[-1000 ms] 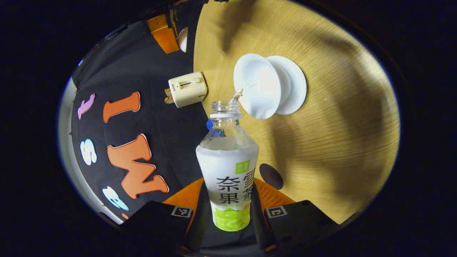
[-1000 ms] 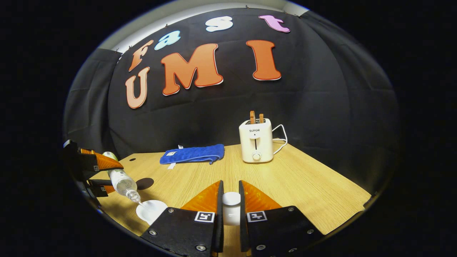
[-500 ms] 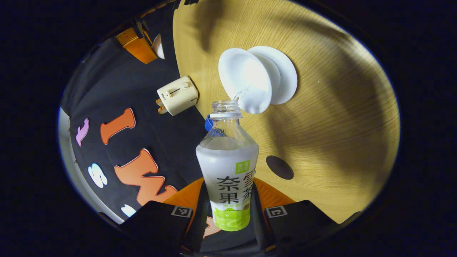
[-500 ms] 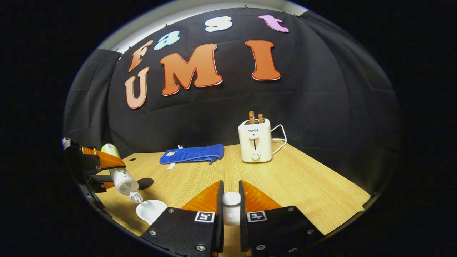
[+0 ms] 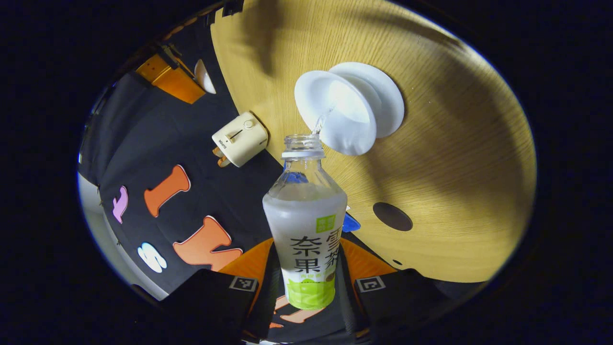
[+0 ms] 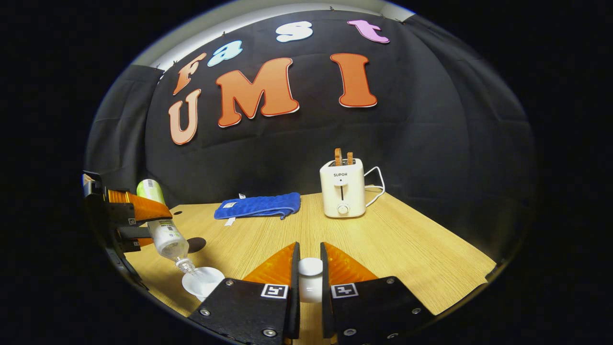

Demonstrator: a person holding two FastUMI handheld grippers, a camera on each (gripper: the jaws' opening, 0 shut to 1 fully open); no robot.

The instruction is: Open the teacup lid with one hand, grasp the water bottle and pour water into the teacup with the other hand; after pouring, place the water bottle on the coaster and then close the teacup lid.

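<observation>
Between the fingers of the left gripper, in the left gripper view, the water bottle is clamped by its labelled body, a finger pressing on each side. The bottle is uncapped and tipped neck-down, and a thin stream of water runs from its mouth into the white teacup. The teacup stands open on a white saucer on the wooden table. The dark round coaster lies bare on the table, near the bottle and apart from the saucer.

In the right gripper view, the right gripper has its fingers drawn narrow on the white teacup lid, one finger against each side, held above the near part of the table. At the left of that view the left gripper holds the bottle slanted down, its neck just over the teacup.

Farther back on the table a blue cloth lies flat, left of centre. A cream toaster with two slices standing in its slots sits to the right of the cloth, its white cord trailing at its right side
</observation>
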